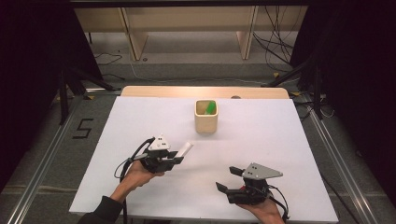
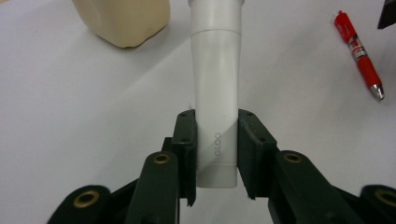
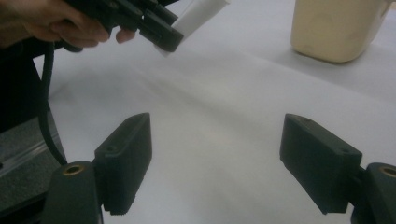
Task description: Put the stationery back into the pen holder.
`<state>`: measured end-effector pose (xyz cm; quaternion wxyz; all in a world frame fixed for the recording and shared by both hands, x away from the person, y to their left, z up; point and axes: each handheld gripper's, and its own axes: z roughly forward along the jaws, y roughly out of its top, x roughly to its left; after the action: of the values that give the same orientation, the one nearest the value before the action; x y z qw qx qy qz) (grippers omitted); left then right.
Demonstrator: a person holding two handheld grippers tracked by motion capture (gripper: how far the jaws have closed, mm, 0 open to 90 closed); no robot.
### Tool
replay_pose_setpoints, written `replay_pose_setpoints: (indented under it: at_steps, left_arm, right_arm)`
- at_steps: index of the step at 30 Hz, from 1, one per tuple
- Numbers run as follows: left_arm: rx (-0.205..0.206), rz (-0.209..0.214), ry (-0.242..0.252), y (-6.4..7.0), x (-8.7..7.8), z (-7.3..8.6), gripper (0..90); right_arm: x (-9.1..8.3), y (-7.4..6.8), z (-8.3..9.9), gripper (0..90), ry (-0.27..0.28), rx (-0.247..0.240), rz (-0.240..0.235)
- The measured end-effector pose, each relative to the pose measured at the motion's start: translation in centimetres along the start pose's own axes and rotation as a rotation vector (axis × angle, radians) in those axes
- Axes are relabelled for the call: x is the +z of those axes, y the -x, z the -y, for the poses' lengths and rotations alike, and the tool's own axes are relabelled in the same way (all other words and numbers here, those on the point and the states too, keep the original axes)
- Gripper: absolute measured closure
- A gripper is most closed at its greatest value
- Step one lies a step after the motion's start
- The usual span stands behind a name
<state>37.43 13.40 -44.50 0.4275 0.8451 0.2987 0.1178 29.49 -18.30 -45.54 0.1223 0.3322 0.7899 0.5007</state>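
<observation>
Nearest to us, our right gripper (image 1: 232, 178) rests low over the white table (image 1: 280, 140) with its jaws spread wide and nothing between them; in the right gripper view the two black pads (image 3: 125, 158) stand well apart over bare tabletop. It looks idle for now.

A little farther on, our left gripper (image 1: 178, 158) clamps a white glue stick (image 2: 215, 93) near its bottom end, the pads pressed to both sides of the tube and the letters "GLOO" readable between them. The stick is lifted off the table and points forward, cap end away from us, toward the cream-coloured holder cup (image 1: 206, 116). Off to one side in the left gripper view a red pen (image 2: 359, 51) lies flat on the table, untouched.

Farthest off stands the cup, upright near the table's back edge, with a green item (image 1: 211, 107) already leaning inside it.

We judge the step in hand to be carrying the glue stick to the cup. The next move calls for lifting it above the rim, tipping it more upright, centring it over the opening beside the green item, then spreading the jaws. The red pen would likely follow.
</observation>
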Motion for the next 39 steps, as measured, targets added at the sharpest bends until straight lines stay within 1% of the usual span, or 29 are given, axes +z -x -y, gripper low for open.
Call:
replay_pose_setpoints:
  at_steps: [1,2,3,4,5,6,7,8,9,11,13,17,19,24,29,31,35,39]
  left_arm:
    - [-0.002,-0.010,0.012,0.1,0.0,0.1,70.5]
    - [-0.014,-0.010,0.019,0.1,0.1,0.2,70.5]
    - [-0.014,-0.017,0.029,0.2,0.2,0.3,70.5]
    - [-0.015,-0.028,0.045,0.3,0.2,0.4,70.5]
    - [-0.025,-0.031,0.062,0.4,0.2,0.6,70.5]
    - [-0.045,-0.031,0.081,0.5,0.2,0.6,70.5]
    - [-0.054,-0.037,0.095,0.6,0.1,0.7,70.5]
    - [-0.060,-0.042,0.106,0.7,0.1,0.7,70.5]
    - [-0.065,-0.047,0.116,0.9,0.1,0.7,70.5]
    - [-0.083,-0.039,0.132,1.2,0.1,0.8,70.5]
    - [-0.078,-0.040,0.131,1.5,0.1,0.8,70.5]
    - [-0.075,-0.033,0.133,2.1,0.3,0.8,70.5]
    - [-0.088,-0.014,0.135,2.3,0.3,0.8,70.5]
    - [-0.072,-0.002,0.147,3.0,0.3,0.7,70.5]
    - [-0.066,-0.009,0.156,3.5,0.6,0.6,70.5]
    - [-0.066,-0.003,0.158,3.6,0.6,0.6,70.5]
    - [-0.069,-0.016,0.156,3.8,0.9,0.6,70.5]
    - [-0.065,-0.013,0.148,4.0,1.1,0.7,70.5]
  right_arm:
    - [0.1,0.0,-0.1,25.9,0.003,0.012,-0.009]
    - [0.2,0.1,-0.2,25.9,0.007,0.023,-0.019]
    - [0.3,0.1,-0.3,25.9,0.013,0.040,-0.026]
    - [0.3,0.2,-0.4,25.9,0.020,0.069,-0.044]
    - [0.4,0.4,-0.6,25.9,0.032,0.112,-0.074]
    - [0.4,0.6,-0.7,26.0,0.049,0.155,-0.097]
    - [0.4,0.8,-0.9,26.0,0.065,0.185,-0.111]
    - [0.4,0.9,-1.1,26.0,0.073,0.204,-0.115]
    - [0.4,0.9,-1.3,26.0,0.082,0.215,-0.122]
    - [0.5,1.0,-1.7,26.0,0.097,0.239,-0.132]
    - [0.9,1.2,-2.0,26.4,0.106,0.268,-0.146]
    - [2.1,1.6,-2.6,27.0,0.111,0.316,-0.152]
    - [2.6,1.7,-2.9,28.4,0.115,0.324,-0.150]
    - [3.9,1.9,-3.5,30.6,0.114,0.352,-0.161]
    - [4.7,1.9,-3.8,33.5,0.118,0.368,-0.173]
    - [5.0,1.9,-3.9,34.4,0.120,0.379,-0.178]
    - [5.6,1.8,-4.0,34.8,0.119,0.376,-0.180]
    - [6.0,1.7,-4.3,34.8,0.120,0.386,-0.180]
